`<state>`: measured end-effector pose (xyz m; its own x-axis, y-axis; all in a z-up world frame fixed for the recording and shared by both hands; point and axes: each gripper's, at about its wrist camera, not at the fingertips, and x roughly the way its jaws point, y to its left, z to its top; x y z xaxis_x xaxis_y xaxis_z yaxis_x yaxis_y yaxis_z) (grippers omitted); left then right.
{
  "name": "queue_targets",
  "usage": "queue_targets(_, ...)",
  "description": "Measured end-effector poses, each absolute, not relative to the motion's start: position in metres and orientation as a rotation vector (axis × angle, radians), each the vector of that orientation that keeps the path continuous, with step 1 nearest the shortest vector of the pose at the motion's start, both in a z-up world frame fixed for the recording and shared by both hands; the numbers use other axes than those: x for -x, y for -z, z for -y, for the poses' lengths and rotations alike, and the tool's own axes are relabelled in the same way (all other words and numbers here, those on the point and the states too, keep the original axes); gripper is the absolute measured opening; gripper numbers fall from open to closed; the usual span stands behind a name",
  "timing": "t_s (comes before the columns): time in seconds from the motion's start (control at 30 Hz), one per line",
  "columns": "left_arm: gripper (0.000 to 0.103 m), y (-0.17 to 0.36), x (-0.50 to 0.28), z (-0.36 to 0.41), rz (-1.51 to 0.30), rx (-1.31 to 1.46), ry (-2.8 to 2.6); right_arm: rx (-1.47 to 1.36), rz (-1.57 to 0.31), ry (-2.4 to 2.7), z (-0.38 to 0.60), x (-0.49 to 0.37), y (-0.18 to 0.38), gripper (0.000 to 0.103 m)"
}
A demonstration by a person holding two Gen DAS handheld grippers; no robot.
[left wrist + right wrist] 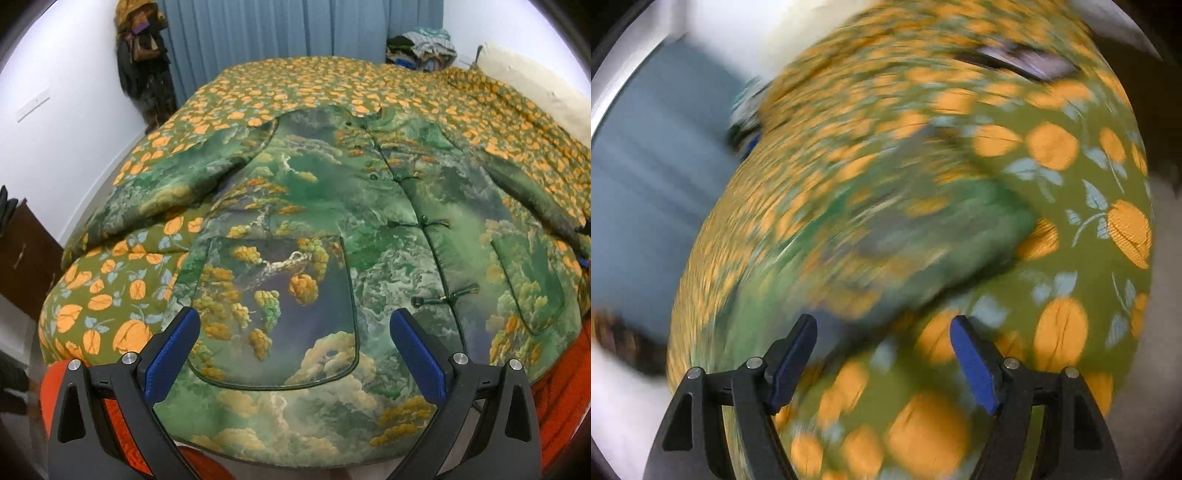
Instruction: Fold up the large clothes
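A large padded jacket [332, 206] with a green and gold landscape print lies flat, front up, on the bed, with knot buttons down its middle and both sleeves spread out. My left gripper [295, 325] is open and empty, hovering above the jacket's lower hem near its left pocket. My right gripper [882, 332] is open and empty above the bedspread, beside a blurred green sleeve [923, 229] of the jacket. The right wrist view is smeared by motion.
The bed has a green cover [110, 280] printed with orange fruit. An orange sheet [561, 376] shows at the near edge. Blue curtains [295, 29] hang behind. Piled clothes [424, 44] and a cream pillow [535, 85] lie at the far right. Dark coats [147, 66] hang at left.
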<state>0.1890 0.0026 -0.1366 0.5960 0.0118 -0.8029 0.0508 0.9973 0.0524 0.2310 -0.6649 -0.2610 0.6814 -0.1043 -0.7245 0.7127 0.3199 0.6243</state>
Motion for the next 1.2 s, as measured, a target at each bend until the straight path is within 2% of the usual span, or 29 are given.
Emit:
queue_targets(0.07, 0.102, 0.142, -0.193, -0.001, -0.953, -0.075, 0.018, -1.178, -0.608, 0.607, 0.678, -0.233, 0.272, 0.076)
queue_targets(0.1, 0.102, 0.144, -0.194, -0.001, -0.961, -0.076, 0.015, -1.193, -0.578, 0.629, 0.682, -0.235, 0.274, 0.068)
queue_targets(0.13, 0.102, 0.145, -0.195, -0.001, -0.965, -0.076, 0.014, -1.184, -0.570, 0.642, 0.682, -0.237, 0.272, 0.037)
queue_targets(0.17, 0.102, 0.145, -0.194, -0.001, -0.965, -0.076, 0.014, -1.160, -0.572, 0.651, 0.680, -0.239, 0.268, 0.020)
queue_targets(0.23, 0.102, 0.145, -0.193, -0.002, -0.957, -0.080, 0.015, -1.082, -0.543, 0.637, 0.670, -0.245, 0.241, 0.010)
queue_targets(0.37, 0.102, 0.148, -0.193, -0.007, -0.950, -0.080, 0.005, -0.834, -0.477, 0.432, 0.619, -0.261, 0.159, 0.010)
queue_targets(0.53, 0.102, 0.150, -0.191, -0.013, -0.951, -0.052, 0.007, -0.481, -0.424, 0.109, 0.492, -0.274, 0.065, 0.010)
queue_targets(0.63, 0.102, 0.147, -0.185, -0.016, -0.927, -0.051, 0.013, -0.328, -0.452, -0.037, 0.409, -0.281, 0.051, 0.010)
queue_targets(0.77, 0.102, 0.148, -0.178, -0.023, -0.928, -0.033, 0.021, -0.158, -0.519, -0.155, 0.313, -0.280, 0.076, 0.010)
queue_targets(0.9, 0.102, 0.151, -0.170, -0.030, -0.929, -0.018, 0.019, -0.054, -0.627, -0.212, 0.242, -0.280, 0.134, 0.010)
queue_targets(0.97, 0.102, 0.154, -0.166, -0.032, -0.932, -0.013, 0.023, -0.017, -0.692, -0.217, 0.227, -0.279, 0.160, 0.014)
queue_targets(1.0, 0.102, 0.156, -0.165, -0.033, -0.936, -0.016, 0.022, 0.010, -0.758, -0.223, 0.214, -0.278, 0.178, 0.021)
queue_targets(1.03, 0.102, 0.158, -0.165, -0.032, -0.943, -0.022, 0.020, 0.023, -0.801, -0.239, 0.205, -0.273, 0.186, 0.038)
queue_targets(1.07, 0.102, 0.159, -0.165, -0.032, -0.948, -0.027, 0.018, 0.034, -0.819, -0.257, 0.203, -0.269, 0.192, 0.048)
queue_targets(1.1, 0.102, 0.160, -0.166, -0.031, -0.948, -0.028, 0.018, 0.046, -0.809, -0.277, 0.201, -0.262, 0.190, 0.066)
queue_targets(1.13, 0.102, 0.159, -0.167, -0.031, -0.946, -0.027, 0.017, 0.064, -0.790, -0.293, 0.197, -0.254, 0.186, 0.075)
queue_targets(1.2, 0.102, 0.157, -0.168, -0.031, -0.937, -0.016, 0.016, 0.114, -0.768, -0.305, 0.190, -0.241, 0.178, 0.076)
